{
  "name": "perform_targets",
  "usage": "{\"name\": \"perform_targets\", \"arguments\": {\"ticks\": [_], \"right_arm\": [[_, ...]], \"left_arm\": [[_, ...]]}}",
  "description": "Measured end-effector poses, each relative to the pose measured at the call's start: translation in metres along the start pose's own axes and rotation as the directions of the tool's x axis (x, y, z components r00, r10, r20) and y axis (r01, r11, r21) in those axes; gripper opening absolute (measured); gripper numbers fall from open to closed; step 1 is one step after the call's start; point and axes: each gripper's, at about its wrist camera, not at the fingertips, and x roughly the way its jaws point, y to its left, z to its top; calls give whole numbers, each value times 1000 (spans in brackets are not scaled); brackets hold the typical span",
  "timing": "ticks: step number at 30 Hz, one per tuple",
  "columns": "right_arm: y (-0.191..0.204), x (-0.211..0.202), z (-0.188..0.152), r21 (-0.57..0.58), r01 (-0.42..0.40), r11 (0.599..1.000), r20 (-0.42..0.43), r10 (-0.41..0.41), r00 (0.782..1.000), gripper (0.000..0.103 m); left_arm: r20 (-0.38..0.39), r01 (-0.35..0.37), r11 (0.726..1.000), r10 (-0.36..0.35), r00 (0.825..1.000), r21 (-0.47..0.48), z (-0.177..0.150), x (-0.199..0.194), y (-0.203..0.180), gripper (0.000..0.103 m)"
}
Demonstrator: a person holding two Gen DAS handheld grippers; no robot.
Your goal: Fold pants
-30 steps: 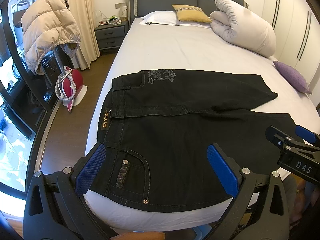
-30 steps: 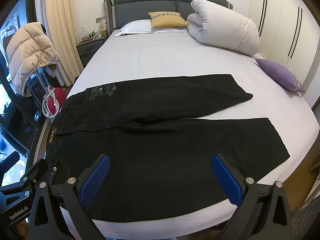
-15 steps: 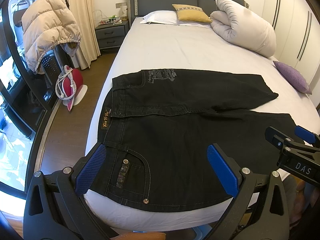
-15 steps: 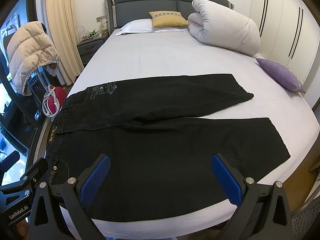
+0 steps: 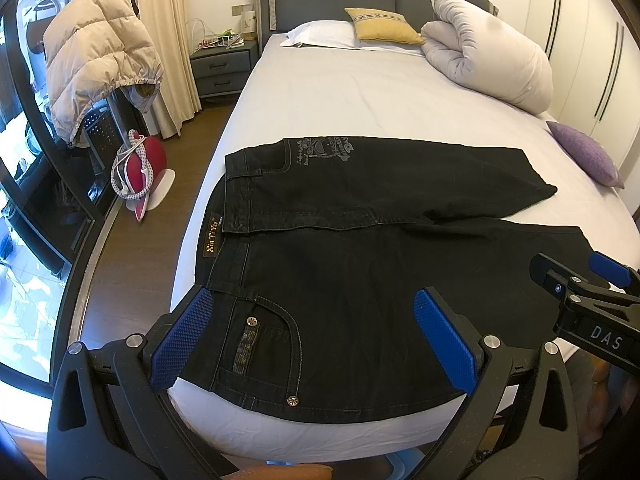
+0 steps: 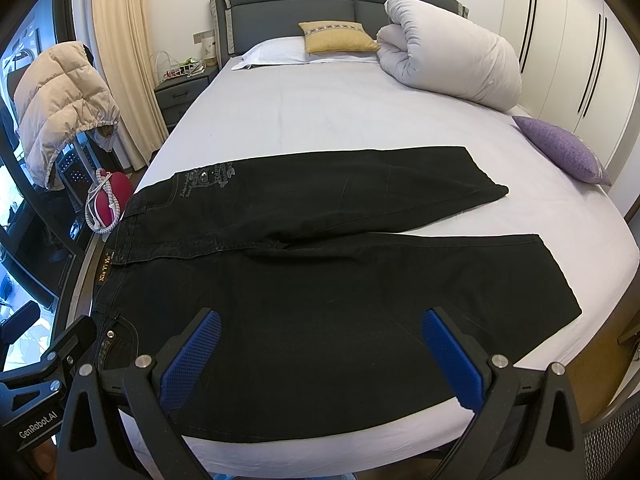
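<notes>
- One pair of black pants (image 5: 360, 264) lay flat across the near end of the bed (image 5: 340, 96), both legs spread apart.
- Two grippers, left gripper (image 5: 316, 340) and right gripper (image 6: 320, 356), hovered wide open above it, holding nothing.
- Three pillows rested beyond.

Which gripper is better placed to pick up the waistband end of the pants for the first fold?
Left. The left gripper hovers open over the waistband and near pocket of the pants; the right gripper, also open, sits over the near leg.

L gripper (image 5: 316, 340) low centre of frame, fingers (image 5: 182, 344) spread wide; R gripper (image 6: 320, 356) same, both empty.
</notes>
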Motion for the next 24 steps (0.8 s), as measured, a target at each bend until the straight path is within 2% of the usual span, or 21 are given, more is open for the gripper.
{"name": "perform_targets", "arguments": {"ticks": [24], "right_arm": [[4,9,-9,-4,-3,1000,-21,3,1000,103]], "left_arm": [[-20,17,1000,-17,1000,-9,-4,16,4,103]]}}
